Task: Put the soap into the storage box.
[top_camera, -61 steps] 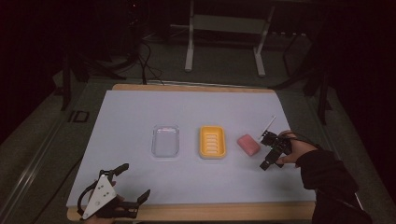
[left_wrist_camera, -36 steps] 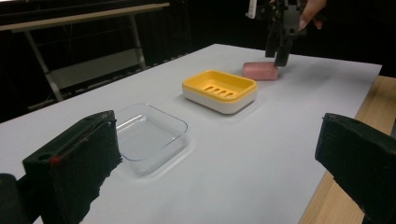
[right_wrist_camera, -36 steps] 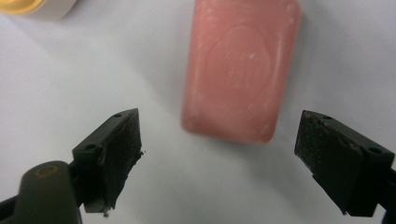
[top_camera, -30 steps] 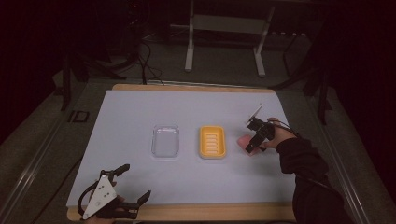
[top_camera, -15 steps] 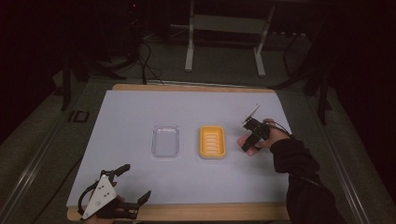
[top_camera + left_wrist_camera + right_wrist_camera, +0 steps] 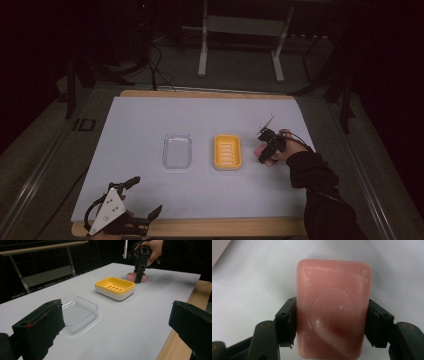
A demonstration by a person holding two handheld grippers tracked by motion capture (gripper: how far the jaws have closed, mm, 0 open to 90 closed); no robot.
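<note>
A pink soap bar lies flat on the white table, just right of the yellow soap dish. My right gripper points down on it. Its jaws have just been closing, and both pads now press the bar's long sides, so it is shut on the soap. In the left gripper view the soap bar still rests on the table under the right gripper. My left gripper sits at the near left edge, open, with nothing between its jaws.
A clear plastic tray stands left of the yellow soap dish. The table's wooden front edge runs along the near side. A metal stand is on the floor beyond the table.
The right hand moved left from beside the soap to over it, came down, and its jaws closed on the bar. The left gripper stayed put.
</note>
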